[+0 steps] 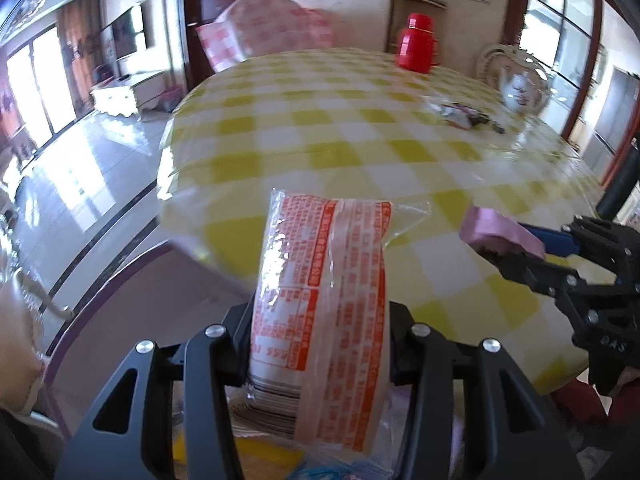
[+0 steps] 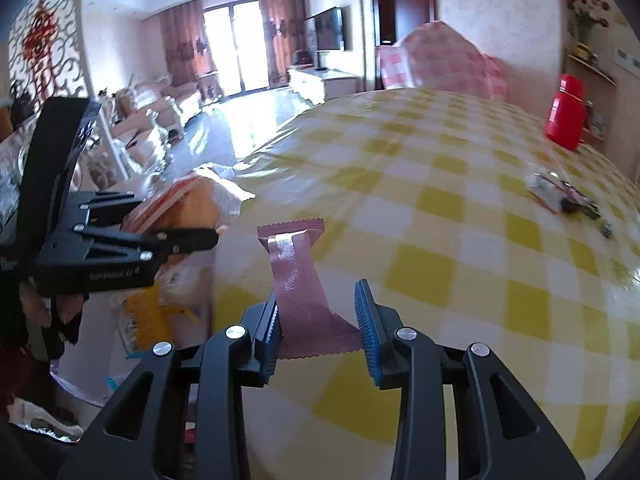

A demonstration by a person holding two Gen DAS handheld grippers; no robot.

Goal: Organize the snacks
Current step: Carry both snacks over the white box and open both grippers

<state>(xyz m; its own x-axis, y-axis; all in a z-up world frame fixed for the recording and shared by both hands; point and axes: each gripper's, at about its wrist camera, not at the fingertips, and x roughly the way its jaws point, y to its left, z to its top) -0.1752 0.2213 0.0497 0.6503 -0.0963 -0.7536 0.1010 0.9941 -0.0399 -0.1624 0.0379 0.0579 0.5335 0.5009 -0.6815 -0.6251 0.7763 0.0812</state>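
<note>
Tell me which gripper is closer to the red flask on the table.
Right, narrowly. The right gripper, holding a pink wrapper, sits on the red flask's side; the left gripper is further over, holding a packet.

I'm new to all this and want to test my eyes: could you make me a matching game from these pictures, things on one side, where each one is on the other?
Things:
1. pink wrapper packet
2. snack pack with red print
3. red flask
4. small heap of wrappers

Places:
A. standing at the table's far edge
B. lying on the yellow checked tablecloth
C. in the left gripper
D. in the right gripper

Pairs: 1-D, 2-C, 3-A, 4-B
</note>
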